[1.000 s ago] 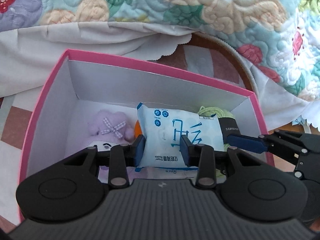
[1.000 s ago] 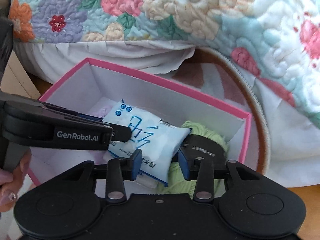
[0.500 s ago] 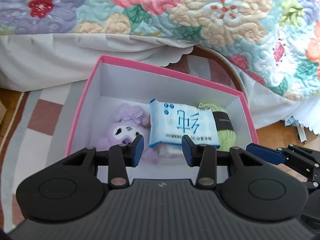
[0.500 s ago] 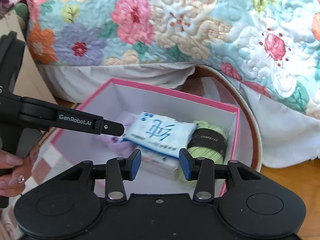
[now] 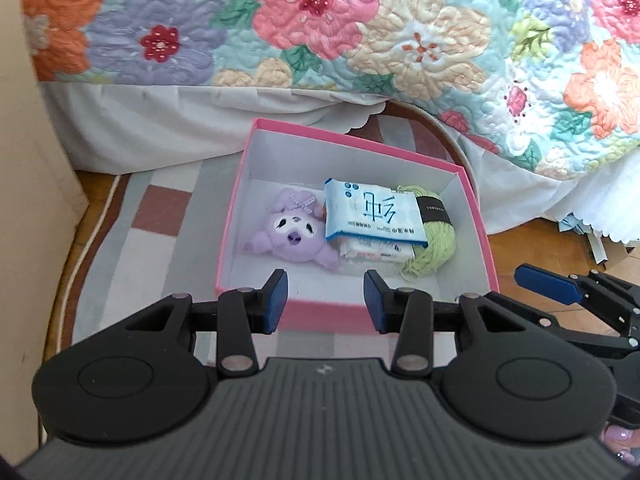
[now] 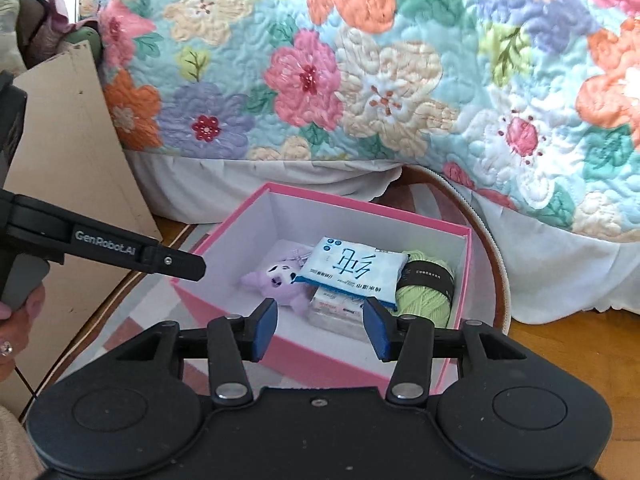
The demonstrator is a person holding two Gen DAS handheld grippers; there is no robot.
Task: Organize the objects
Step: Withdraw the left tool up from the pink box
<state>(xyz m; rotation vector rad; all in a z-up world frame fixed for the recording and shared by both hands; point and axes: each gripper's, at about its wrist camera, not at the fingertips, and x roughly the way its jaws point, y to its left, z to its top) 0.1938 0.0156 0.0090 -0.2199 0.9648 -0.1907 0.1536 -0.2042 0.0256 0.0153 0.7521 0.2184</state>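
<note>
A: Any writing here you can read?
B: "GenRobot.AI" in pale letters along the finger of the left gripper (image 6: 176, 262), left of the pink box (image 6: 320, 364).
A: And inside the box?
B: The blue tissue pack (image 6: 352, 270) has large blue Chinese characters, upside down. The black band on the green yarn (image 6: 426, 294) has print too small to read.
</note>
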